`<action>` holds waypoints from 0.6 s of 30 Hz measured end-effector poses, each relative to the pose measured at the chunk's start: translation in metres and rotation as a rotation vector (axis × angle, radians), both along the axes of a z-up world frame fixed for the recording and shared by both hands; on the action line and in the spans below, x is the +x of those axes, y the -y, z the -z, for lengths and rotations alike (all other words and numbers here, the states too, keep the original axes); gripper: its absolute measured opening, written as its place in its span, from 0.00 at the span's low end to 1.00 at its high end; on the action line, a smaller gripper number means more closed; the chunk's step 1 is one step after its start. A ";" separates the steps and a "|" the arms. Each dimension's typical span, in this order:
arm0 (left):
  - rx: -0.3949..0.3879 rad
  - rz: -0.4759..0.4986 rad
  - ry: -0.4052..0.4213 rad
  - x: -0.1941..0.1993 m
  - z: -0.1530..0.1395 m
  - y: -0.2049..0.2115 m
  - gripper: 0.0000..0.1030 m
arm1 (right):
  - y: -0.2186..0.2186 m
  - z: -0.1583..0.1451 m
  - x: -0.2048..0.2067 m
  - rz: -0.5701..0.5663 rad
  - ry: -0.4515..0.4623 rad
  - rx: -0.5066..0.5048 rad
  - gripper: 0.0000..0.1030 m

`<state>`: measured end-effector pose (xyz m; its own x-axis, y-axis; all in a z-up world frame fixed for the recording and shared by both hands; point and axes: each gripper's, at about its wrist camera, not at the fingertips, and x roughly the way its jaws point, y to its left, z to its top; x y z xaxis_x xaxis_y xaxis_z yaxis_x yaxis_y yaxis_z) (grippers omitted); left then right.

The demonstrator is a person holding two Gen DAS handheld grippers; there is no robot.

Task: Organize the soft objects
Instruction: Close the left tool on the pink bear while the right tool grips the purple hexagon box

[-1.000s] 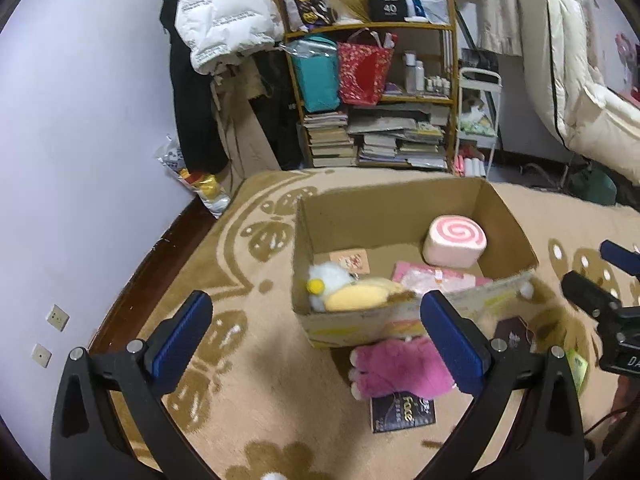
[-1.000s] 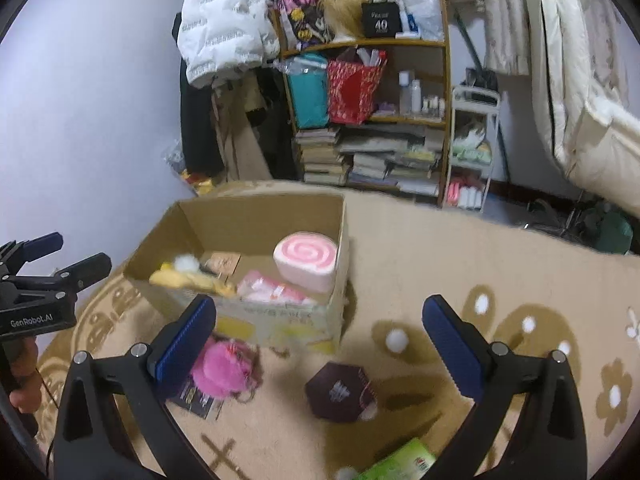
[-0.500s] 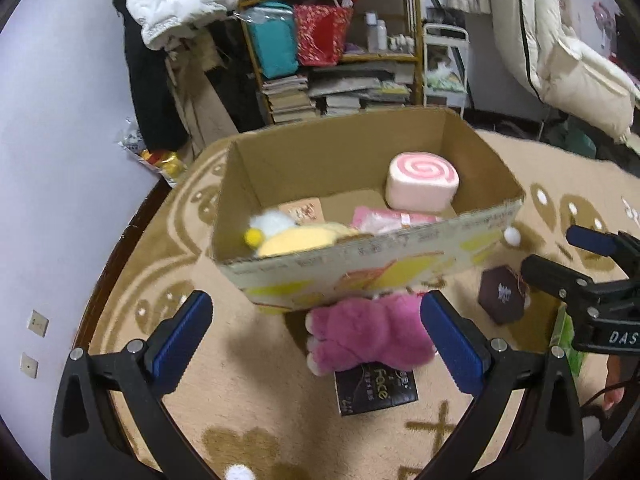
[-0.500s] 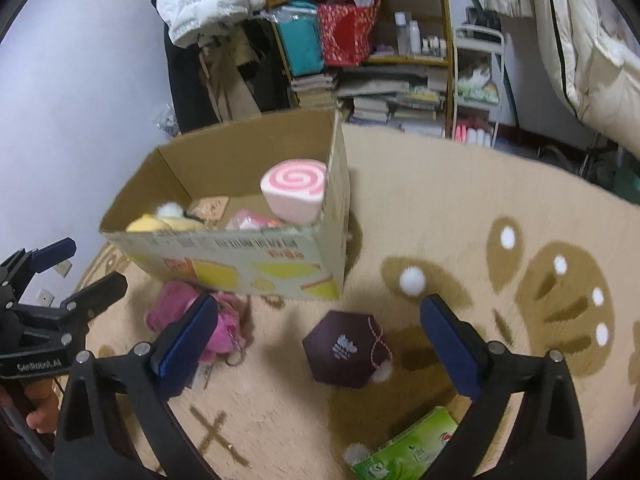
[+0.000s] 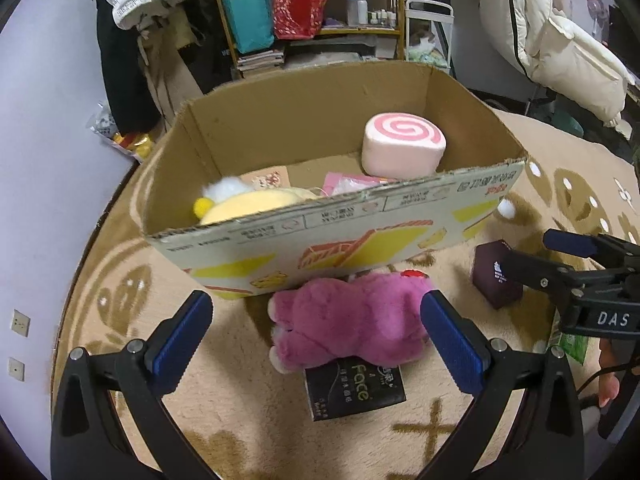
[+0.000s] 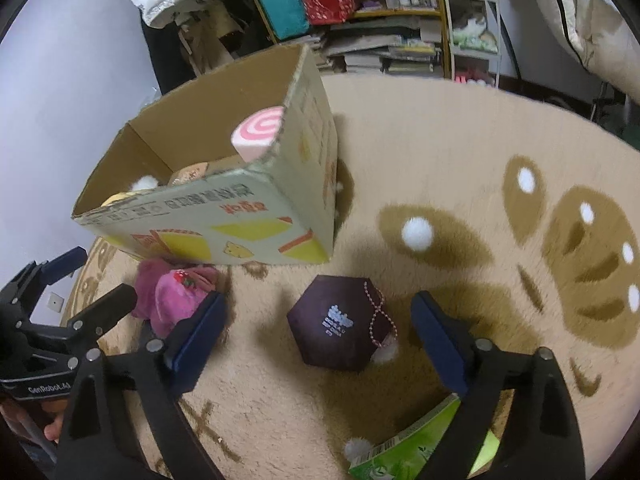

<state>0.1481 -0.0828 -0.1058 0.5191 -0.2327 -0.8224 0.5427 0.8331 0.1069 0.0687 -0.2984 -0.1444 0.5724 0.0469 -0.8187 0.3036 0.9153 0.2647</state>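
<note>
A pink plush toy (image 5: 352, 316) lies on the rug against the front of an open cardboard box (image 5: 340, 208). My left gripper (image 5: 316, 340) hangs just above it, open, one blue pad on each side and neither pressing. In the box are a pink-swirl roll cushion (image 5: 404, 144) and a yellow plush (image 5: 248, 204). My right gripper (image 6: 320, 338) straddles a dark hexagonal box (image 6: 340, 324). Its jaws are closing, with a gap left at both pads. The pink plush (image 6: 172, 292) and the left gripper (image 6: 100, 276) show at the left of the right wrist view.
A black packet (image 5: 354, 388) sticks out from under the plush. A green packet (image 6: 420, 452) and white pompoms (image 6: 416, 234) lie on the beige patterned rug (image 6: 460, 152). Behind the box stand a crowded shelf (image 5: 312, 16), hanging coats and a white cart.
Both grippers have sunk toward the rug and tipped downward, so the box, plush and hexagonal box now look larger and closer. The right jaws have narrowed slightly.
</note>
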 end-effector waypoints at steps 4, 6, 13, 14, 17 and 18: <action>0.005 0.011 -0.012 0.000 0.006 0.004 1.00 | 0.007 0.008 0.003 0.014 -0.015 0.024 0.93; 0.006 0.016 -0.021 0.001 0.009 0.006 1.00 | 0.008 0.010 0.004 0.015 -0.019 0.027 0.93; -0.004 0.039 -0.065 0.002 0.019 0.012 1.00 | 0.007 0.020 0.011 -0.001 -0.042 0.039 0.92; -0.002 0.043 -0.068 0.002 0.021 0.014 1.00 | 0.007 0.021 0.011 -0.001 -0.045 0.043 0.92; 0.005 0.051 -0.077 0.003 0.025 0.017 1.00 | 0.010 0.025 0.012 0.008 -0.052 0.054 0.92; 0.006 0.052 -0.081 0.003 0.026 0.018 1.00 | 0.011 0.026 0.012 0.012 -0.054 0.055 0.92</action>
